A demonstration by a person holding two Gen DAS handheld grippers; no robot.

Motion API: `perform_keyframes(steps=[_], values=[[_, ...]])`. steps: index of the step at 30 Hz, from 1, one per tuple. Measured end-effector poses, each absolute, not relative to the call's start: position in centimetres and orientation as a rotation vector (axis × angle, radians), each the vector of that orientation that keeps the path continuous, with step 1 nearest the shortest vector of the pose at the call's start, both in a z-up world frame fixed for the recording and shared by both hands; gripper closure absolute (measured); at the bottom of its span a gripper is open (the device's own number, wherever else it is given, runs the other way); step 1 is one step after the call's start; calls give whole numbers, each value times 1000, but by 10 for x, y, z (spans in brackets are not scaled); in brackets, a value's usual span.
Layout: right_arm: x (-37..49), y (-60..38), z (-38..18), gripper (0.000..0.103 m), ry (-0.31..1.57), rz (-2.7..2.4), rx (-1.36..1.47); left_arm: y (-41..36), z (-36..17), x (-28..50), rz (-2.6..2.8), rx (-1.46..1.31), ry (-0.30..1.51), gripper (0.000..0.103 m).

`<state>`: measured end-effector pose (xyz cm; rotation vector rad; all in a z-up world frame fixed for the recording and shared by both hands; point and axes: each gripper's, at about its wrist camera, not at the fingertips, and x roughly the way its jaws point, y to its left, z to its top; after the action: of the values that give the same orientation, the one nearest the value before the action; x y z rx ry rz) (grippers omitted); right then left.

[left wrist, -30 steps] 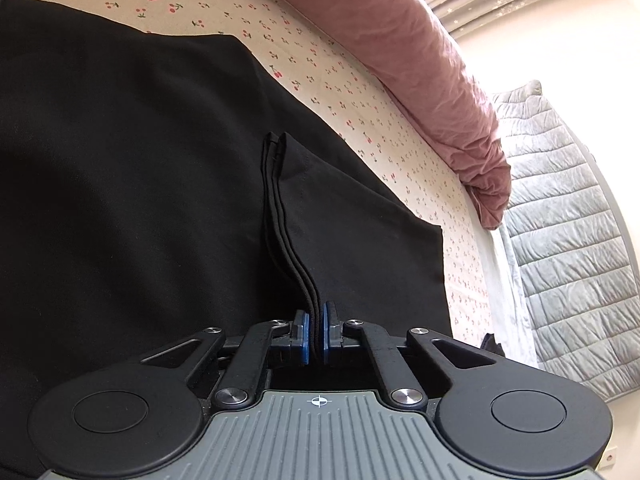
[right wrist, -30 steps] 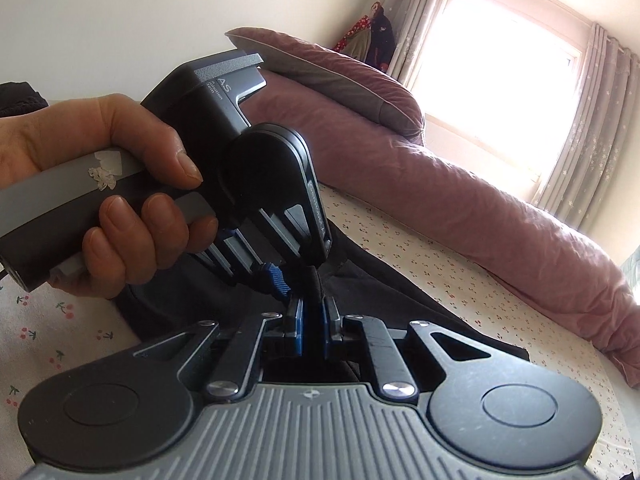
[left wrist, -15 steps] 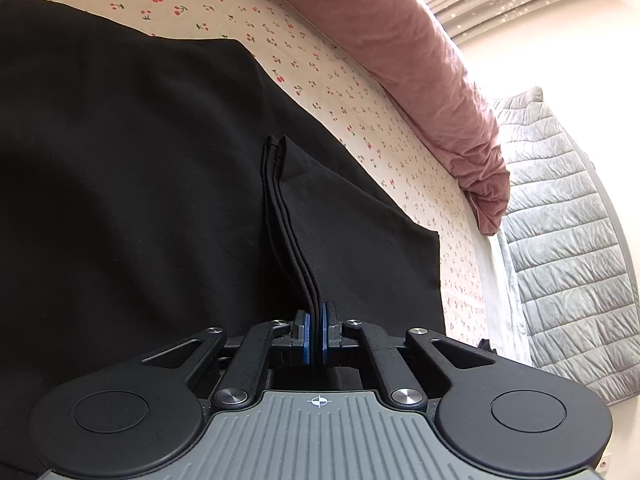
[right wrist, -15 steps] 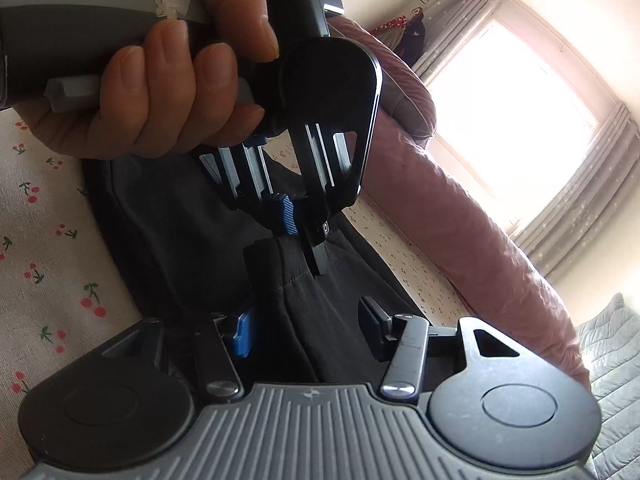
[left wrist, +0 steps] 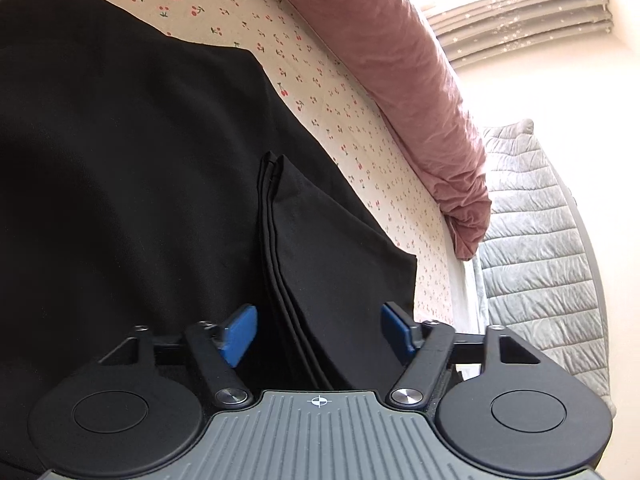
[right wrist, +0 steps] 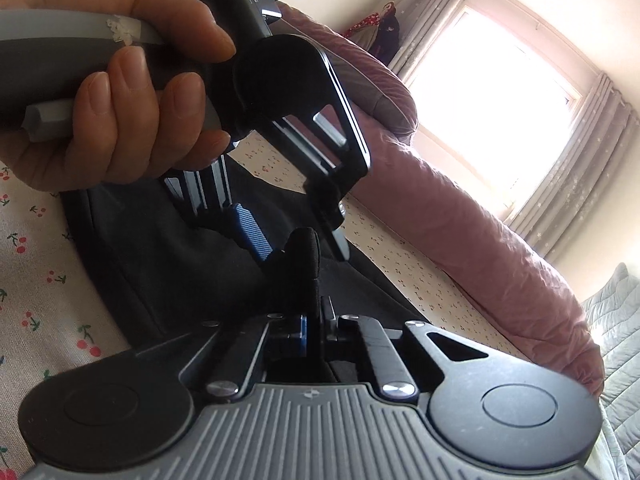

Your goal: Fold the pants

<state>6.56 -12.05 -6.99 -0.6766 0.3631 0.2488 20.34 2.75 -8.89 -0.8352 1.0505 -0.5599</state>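
Observation:
The black pants [left wrist: 132,168] lie spread on the cherry-print bed sheet [left wrist: 320,92]. A stacked fold of their hem edges [left wrist: 320,264] runs up between the open blue pads of my left gripper [left wrist: 319,330], which no longer pinch it. In the right wrist view my right gripper [right wrist: 314,326] is shut on a bunched ridge of the pants [right wrist: 306,264]. The left gripper [right wrist: 298,236], held in a hand [right wrist: 116,100], hovers open just above that same ridge.
A long pink bolster pillow [left wrist: 408,76] lies along the far side of the bed and also shows in the right wrist view [right wrist: 460,208]. A grey quilted blanket [left wrist: 536,248] lies past the bed edge. A curtained window [right wrist: 492,96] is behind.
My left gripper has opened and let go of the pants' edge. My right gripper, open half a second ago, has shut on the same bunch of fabric.

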Motion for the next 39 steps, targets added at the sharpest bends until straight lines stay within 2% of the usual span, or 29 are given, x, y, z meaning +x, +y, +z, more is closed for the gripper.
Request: perform_keyframes(steps=[5,6,7,8,9,10,15,17,18,19,30,39], values=[[59,-116,-67,103,331,261,-679,14,-94,207,-579,-771,1053,35],[59,-115,-67,103,329,264,-680,8,-94,208,-574,-735,1048,52],[57,-114,-68,103,327,268,-682,4,-94,209,-563,-706,1046,64],[56,-113,-68,103,326,270,-681,1,-95,211,-548,-682,1044,84],[56,-113,-69,103,326,270,-679,-1,-97,213,-531,-658,1040,96],[56,-112,-69,103,330,271,-676,-1,-97,214,-525,-640,1030,98],[58,-106,-73,103,368,291,-642,6,-80,212,-513,-541,939,100],[58,-104,-74,85,381,302,-656,16,-71,211,-490,-493,909,100],[58,-104,-75,68,379,296,-671,22,-67,211,-472,-473,901,100],[57,-105,-75,62,377,292,-676,29,-65,211,-453,-456,895,100],[78,-128,-69,55,510,350,-556,132,-37,225,-197,-336,764,100],[103,-144,-68,50,614,366,-478,193,-45,218,-88,-346,805,100]])
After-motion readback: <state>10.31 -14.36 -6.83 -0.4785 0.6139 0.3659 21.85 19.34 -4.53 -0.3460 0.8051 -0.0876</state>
